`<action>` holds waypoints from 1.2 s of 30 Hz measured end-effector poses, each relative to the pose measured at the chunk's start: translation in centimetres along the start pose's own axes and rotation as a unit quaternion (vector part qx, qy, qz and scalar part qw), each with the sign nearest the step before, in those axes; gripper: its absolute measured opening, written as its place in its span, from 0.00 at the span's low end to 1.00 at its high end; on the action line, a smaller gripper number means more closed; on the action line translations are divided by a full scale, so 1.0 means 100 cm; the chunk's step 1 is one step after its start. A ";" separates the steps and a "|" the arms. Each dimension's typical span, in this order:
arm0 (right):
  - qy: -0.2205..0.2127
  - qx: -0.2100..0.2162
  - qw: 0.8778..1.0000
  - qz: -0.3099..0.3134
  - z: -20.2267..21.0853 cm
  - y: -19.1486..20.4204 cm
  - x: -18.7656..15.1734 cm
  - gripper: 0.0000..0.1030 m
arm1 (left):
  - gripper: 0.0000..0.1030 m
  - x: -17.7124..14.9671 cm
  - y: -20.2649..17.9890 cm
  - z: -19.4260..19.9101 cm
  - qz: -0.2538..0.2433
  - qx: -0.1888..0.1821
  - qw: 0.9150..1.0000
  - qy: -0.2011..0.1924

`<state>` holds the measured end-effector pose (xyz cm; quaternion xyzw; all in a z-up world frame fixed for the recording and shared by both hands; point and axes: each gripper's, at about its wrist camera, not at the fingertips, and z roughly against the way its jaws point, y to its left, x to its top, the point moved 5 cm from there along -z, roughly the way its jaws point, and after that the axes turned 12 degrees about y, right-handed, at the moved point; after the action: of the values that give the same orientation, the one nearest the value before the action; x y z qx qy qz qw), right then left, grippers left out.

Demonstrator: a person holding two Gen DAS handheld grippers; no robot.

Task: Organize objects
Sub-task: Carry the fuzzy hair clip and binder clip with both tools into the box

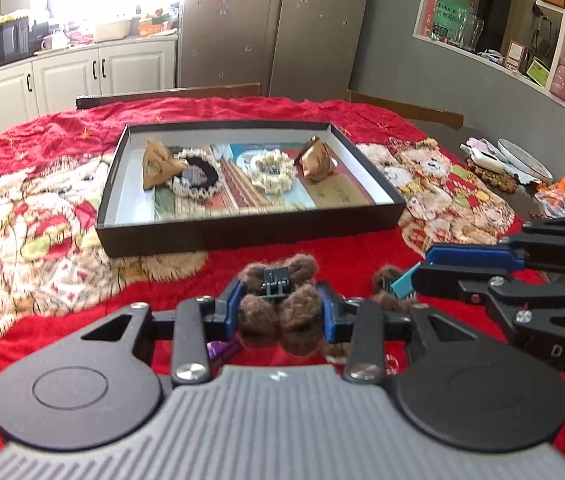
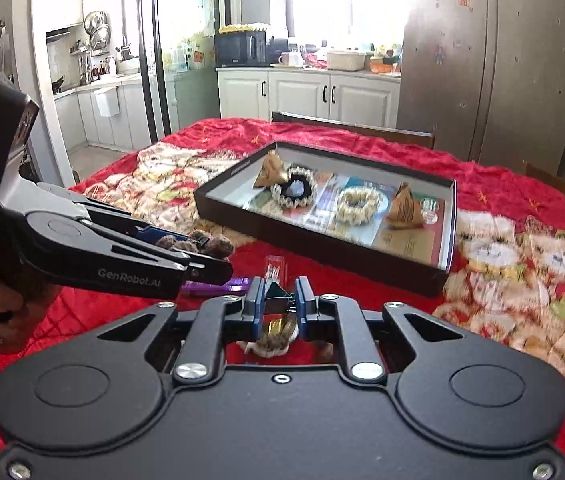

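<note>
My left gripper is shut on a brown furry hair claw clip, held just above the red blanket in front of a black shallow box. In the right wrist view the left gripper holds the furry clip at the left. My right gripper is shut on a teal binder clip; it shows at the right of the left wrist view. The box holds two brown pyramid packets and two frilly scrunchies.
A red bear-print blanket covers the table. A purple item lies on it under the left gripper. Plates and small clutter sit at the table's far right. Chair backs stand behind the table.
</note>
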<state>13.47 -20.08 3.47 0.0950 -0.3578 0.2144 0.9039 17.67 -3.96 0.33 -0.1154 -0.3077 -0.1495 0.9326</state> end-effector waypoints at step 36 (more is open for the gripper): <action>0.014 -0.013 0.997 -0.073 -0.137 -0.080 0.124 0.15 | 0.41 0.122 0.066 -0.109 0.049 0.072 0.996 0.020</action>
<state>33.51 -18.74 1.87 0.1058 -0.3397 0.1447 0.9233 35.23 -3.68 -1.57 -0.0600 -0.2926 -0.0834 0.9507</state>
